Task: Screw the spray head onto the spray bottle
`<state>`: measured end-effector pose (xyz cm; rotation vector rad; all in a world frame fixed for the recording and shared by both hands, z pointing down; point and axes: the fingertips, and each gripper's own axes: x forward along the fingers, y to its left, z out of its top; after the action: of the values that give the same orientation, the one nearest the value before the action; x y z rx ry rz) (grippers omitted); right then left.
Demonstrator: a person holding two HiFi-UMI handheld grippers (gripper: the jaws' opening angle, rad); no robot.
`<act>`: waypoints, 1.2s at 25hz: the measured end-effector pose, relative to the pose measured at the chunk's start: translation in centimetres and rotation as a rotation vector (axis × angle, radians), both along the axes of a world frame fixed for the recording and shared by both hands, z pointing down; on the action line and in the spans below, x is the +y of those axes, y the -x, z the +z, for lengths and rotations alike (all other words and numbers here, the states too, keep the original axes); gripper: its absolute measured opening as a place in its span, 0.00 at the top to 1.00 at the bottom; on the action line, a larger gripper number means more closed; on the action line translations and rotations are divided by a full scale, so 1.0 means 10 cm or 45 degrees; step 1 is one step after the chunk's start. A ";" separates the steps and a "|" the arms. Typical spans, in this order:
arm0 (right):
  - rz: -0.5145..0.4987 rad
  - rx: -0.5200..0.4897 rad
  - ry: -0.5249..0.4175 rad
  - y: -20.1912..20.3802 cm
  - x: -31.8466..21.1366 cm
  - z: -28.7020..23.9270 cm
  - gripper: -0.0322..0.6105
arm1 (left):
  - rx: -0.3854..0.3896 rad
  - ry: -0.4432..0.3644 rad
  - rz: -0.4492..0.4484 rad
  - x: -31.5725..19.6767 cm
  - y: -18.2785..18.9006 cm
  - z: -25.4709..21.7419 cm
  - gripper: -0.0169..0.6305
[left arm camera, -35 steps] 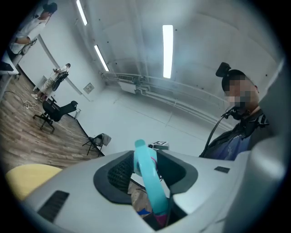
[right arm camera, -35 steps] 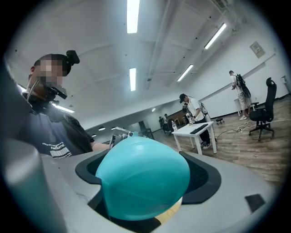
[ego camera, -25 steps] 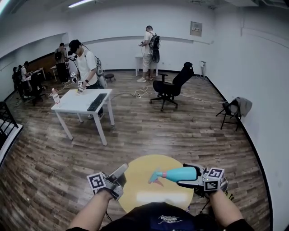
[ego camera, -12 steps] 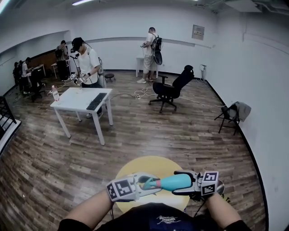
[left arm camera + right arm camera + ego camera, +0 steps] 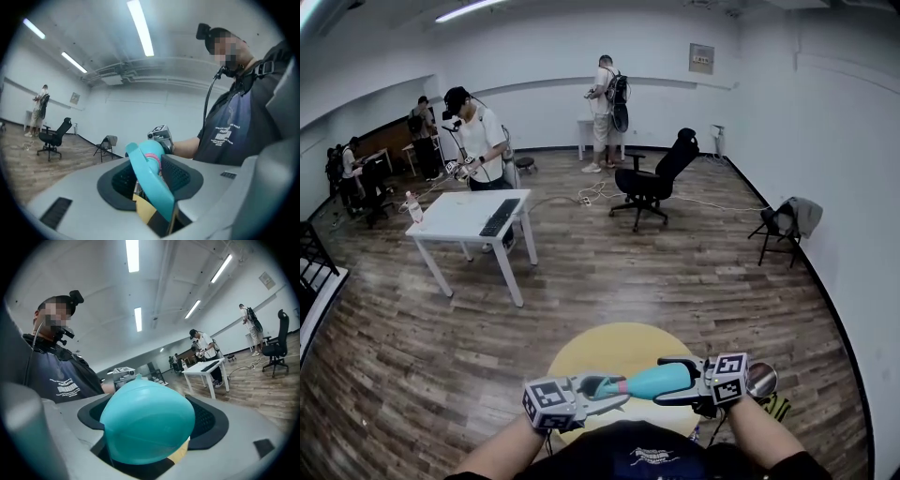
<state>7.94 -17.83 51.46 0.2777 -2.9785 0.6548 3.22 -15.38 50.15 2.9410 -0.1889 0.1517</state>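
I see white walls (image 5: pixel 544 103), a wood-plank floor (image 5: pixel 656 272), a white table (image 5: pixel 455 214), a black office chair (image 5: pixel 652 183) and a ceiling strip light (image 5: pixel 469 9).

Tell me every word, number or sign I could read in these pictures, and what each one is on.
Nothing here can actually be read.
Dark shirt: white printed lines, too blurred to read.
Wall sign: too small to read.
Marker cubes: black-and-white square patterns, no letters.
Spray bottle and spray head: no label visible.
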 end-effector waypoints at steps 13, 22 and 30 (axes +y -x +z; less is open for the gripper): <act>0.593 -0.223 0.203 -0.90 -0.32 0.77 0.74 | 0.291 0.430 -0.611 -0.46 1.07 0.68 0.71; 0.643 -0.321 0.161 -1.03 -0.40 0.57 0.92 | 0.413 0.458 -0.596 -0.45 0.97 0.61 0.71; 0.642 -0.277 0.142 -0.97 -0.40 0.51 0.92 | 0.426 0.448 -0.575 -0.51 0.96 0.61 0.71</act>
<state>17.64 -21.84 56.61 1.0304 -3.0672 0.9454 -6.43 -20.45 56.30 2.4520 -0.6842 -0.3336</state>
